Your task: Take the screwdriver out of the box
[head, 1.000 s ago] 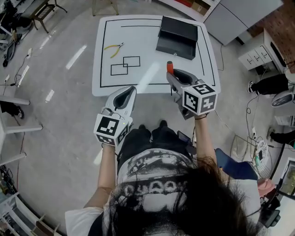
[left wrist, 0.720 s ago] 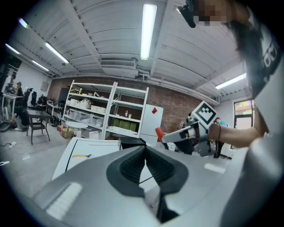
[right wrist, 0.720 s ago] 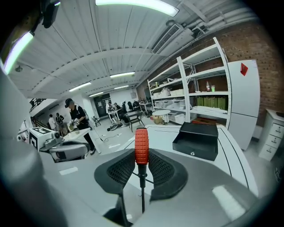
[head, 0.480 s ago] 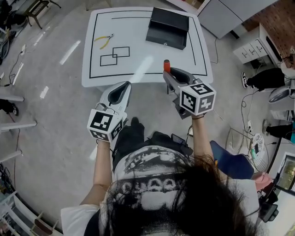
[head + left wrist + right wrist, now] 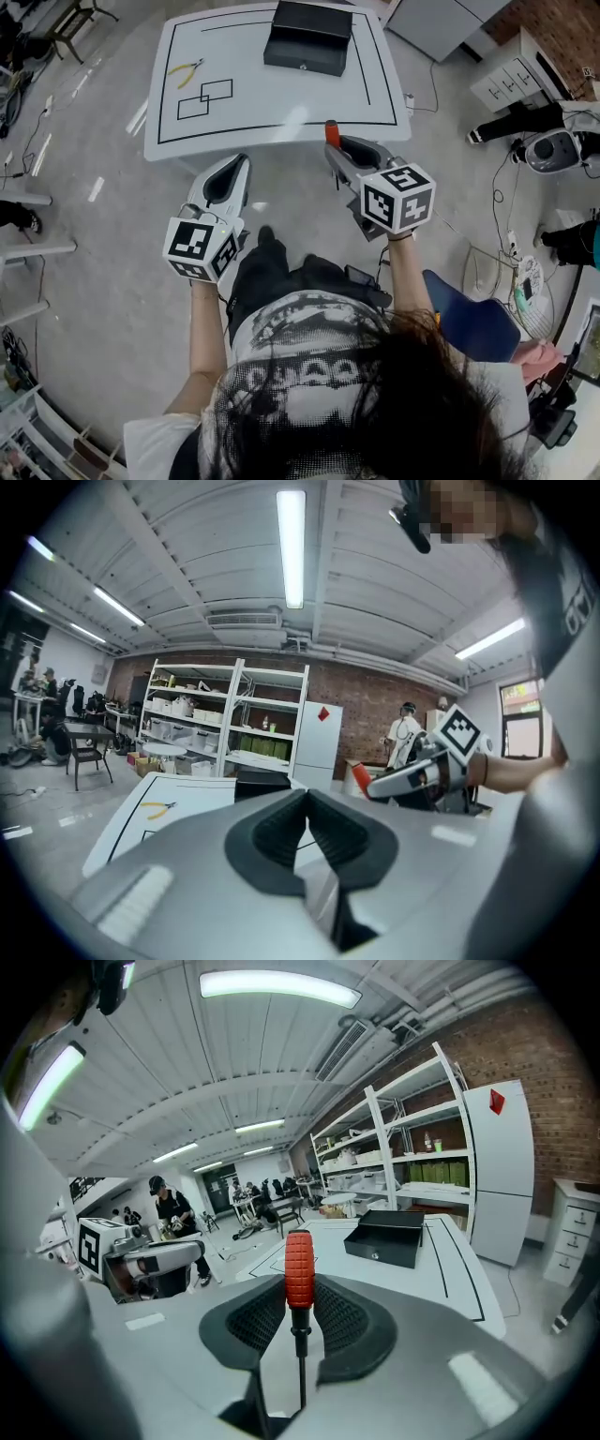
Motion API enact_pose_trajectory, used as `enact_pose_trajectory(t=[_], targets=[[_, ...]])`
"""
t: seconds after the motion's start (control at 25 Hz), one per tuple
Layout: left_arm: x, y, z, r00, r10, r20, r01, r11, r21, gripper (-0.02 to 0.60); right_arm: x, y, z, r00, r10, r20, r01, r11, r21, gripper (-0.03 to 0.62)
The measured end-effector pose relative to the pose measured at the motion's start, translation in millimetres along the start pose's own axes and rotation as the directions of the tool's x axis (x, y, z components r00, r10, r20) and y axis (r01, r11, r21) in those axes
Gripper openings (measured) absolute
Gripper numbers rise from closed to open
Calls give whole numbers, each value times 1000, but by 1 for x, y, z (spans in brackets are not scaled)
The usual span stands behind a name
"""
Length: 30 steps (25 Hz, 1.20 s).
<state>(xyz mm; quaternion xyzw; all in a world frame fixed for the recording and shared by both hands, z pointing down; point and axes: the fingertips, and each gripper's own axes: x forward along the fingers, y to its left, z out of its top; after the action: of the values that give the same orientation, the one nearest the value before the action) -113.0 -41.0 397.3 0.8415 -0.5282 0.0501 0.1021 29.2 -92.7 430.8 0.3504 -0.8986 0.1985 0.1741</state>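
Note:
A screwdriver with a red handle [image 5: 299, 1269] and a dark shaft stands upright between the pads of my right gripper [image 5: 298, 1321], which is shut on it. From the head view its red tip [image 5: 331, 134] pokes out past the right gripper [image 5: 337, 152], off the table's near edge. The black box [image 5: 309, 37] sits open at the far side of the white table [image 5: 272, 103]; it also shows ahead of the right gripper as a black box [image 5: 384, 1238]. My left gripper [image 5: 232, 173] hangs short of the table, its jaws [image 5: 307, 832] shut on nothing.
Yellow-handled pliers [image 5: 187, 70] lie at the table's far left beside two drawn rectangles [image 5: 204, 98]. Shelving [image 5: 225, 719] and a white cabinet [image 5: 319, 742] stand behind the table. People stand further off in the room. Grey floor lies between me and the table.
Both grippers have drawn back from the table together, the right one still carrying the screwdriver. The table now lies further up in the head view.

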Motion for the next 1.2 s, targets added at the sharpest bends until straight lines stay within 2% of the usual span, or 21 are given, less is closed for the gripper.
enact_pose_trajectory(t=[0.24, 0.48, 0.8, 1.2], targets=[[-12, -68, -2, 1000, 22, 13, -22, 1000, 5, 0, -56, -7, -25, 999, 37, 11, -37, 999, -4, 95], [-30, -114, -12, 999, 52, 18, -52, 999, 8, 0, -93, -6, -49, 997, 71, 16, -70, 997, -14, 95], [-48, -153, -21, 998, 62, 14, -63, 998, 20, 0, -120, 2, -72, 994, 104, 13, -104, 994, -23, 95], [-63, -174, -26, 997, 70, 14, -70, 996, 47, 0, -131, 13, -86, 991, 133, 17, -133, 990, -44, 95]])
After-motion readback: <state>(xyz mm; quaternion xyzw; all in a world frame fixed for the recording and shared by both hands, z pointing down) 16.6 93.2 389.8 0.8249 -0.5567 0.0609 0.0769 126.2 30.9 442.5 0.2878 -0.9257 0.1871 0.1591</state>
